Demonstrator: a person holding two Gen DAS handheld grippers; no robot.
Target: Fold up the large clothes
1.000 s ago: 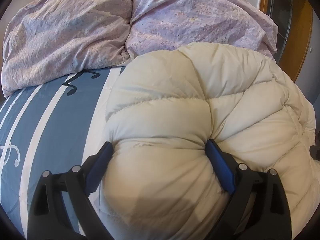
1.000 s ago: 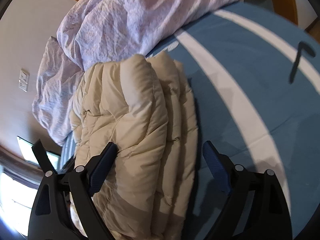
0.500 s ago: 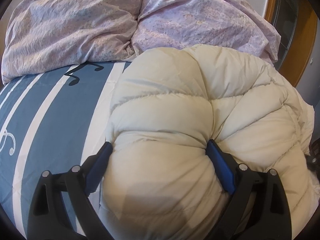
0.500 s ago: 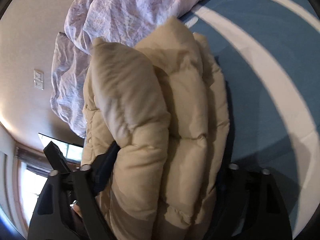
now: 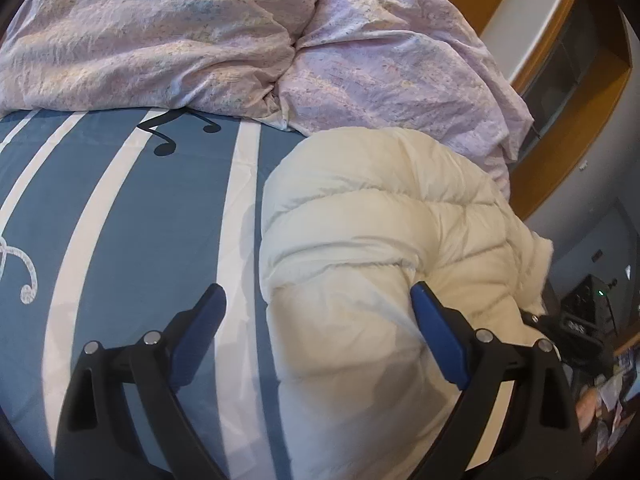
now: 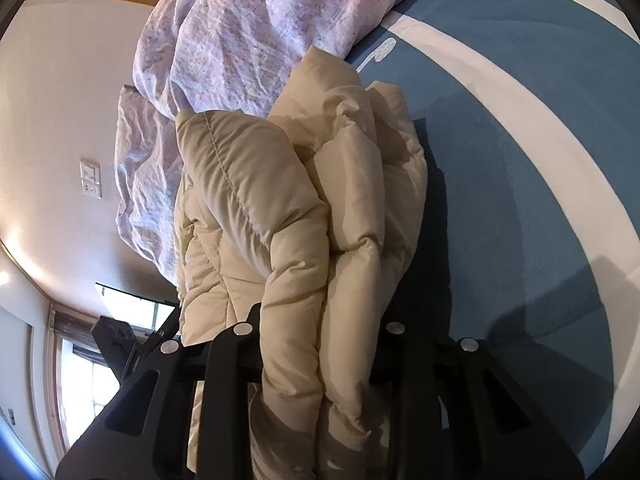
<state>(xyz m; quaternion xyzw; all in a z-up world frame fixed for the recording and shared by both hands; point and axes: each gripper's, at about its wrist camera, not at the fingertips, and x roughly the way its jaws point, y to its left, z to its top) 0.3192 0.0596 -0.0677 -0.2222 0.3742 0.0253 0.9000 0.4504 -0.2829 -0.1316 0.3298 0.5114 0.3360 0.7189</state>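
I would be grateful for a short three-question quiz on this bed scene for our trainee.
1. True or false: the left tongs stand open.
2. The duvet lies: A) under the jacket; B) beyond the jacket, on the sheet; C) on the floor.
3. Which tongs squeeze the jacket?

Key: 1. True. 2. B. 3. The right tongs; they are closing with the jacket's folds between them.
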